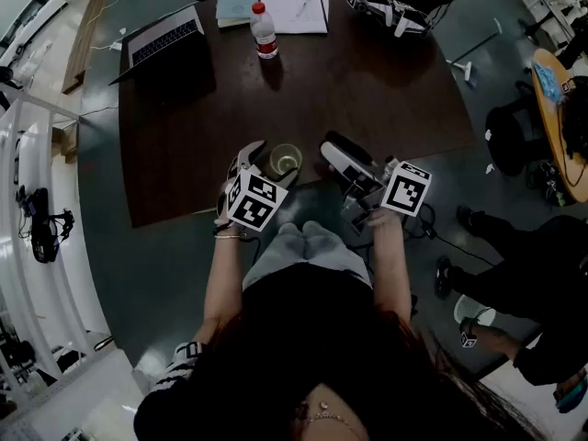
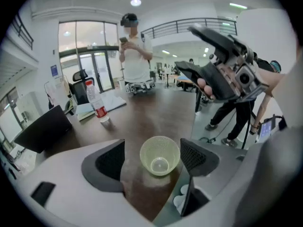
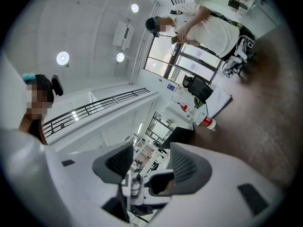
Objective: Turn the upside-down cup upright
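A translucent yellowish cup (image 1: 286, 161) stands upright, mouth up, on the dark brown table (image 1: 367, 90) close to its near edge. In the left gripper view the cup (image 2: 160, 155) lies between and a little beyond my left gripper's (image 2: 154, 157) jaws, which are open with gaps on either side. In the head view the left gripper (image 1: 266, 165) hovers just at the cup's left. My right gripper (image 1: 338, 152) sits to the right of the cup and points roughly level. Its jaws (image 3: 149, 162) are open with nothing between them.
A water bottle with a red label (image 1: 264, 30), an open laptop (image 1: 165, 39) and papers (image 1: 294, 3) lie at the table's far side, next to another gripper device (image 1: 395, 9). A person (image 2: 135, 51) stands beyond the table. Another person's legs (image 1: 514, 274) are at the right.
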Available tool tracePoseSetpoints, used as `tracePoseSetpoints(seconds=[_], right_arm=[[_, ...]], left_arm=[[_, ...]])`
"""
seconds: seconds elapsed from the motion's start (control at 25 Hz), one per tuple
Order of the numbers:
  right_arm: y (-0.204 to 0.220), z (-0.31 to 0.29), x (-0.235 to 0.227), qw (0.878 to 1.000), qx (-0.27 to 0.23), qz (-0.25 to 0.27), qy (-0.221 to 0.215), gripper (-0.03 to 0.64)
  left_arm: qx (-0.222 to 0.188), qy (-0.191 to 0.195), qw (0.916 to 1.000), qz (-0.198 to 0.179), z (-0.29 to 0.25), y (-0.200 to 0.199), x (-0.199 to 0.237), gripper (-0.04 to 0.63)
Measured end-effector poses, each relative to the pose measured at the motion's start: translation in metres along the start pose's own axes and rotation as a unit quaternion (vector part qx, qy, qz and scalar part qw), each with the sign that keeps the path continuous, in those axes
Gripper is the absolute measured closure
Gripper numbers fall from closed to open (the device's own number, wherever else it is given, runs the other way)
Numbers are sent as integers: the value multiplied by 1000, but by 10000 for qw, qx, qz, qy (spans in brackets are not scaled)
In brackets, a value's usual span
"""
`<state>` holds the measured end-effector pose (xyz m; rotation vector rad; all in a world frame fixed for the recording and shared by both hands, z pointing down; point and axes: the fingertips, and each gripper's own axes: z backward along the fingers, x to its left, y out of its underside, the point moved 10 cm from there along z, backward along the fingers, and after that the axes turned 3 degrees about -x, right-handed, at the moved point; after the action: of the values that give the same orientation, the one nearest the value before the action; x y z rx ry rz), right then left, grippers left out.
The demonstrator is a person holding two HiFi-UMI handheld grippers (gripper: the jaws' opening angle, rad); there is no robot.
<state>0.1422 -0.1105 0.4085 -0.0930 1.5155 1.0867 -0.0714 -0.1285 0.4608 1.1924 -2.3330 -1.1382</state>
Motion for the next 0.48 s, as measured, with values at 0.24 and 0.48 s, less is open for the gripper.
tracePoseSetpoints(seconds=[0.24, 0.48], right_arm=[[5, -8, 11, 9966, 10, 706, 428, 451], [11, -21, 24, 9846, 187, 1567, 747, 512]], left_arm=[[-1324, -624, 9856, 849, 52, -16, 20, 301], [-1894, -882, 9687, 1338, 90, -18, 30, 337]])
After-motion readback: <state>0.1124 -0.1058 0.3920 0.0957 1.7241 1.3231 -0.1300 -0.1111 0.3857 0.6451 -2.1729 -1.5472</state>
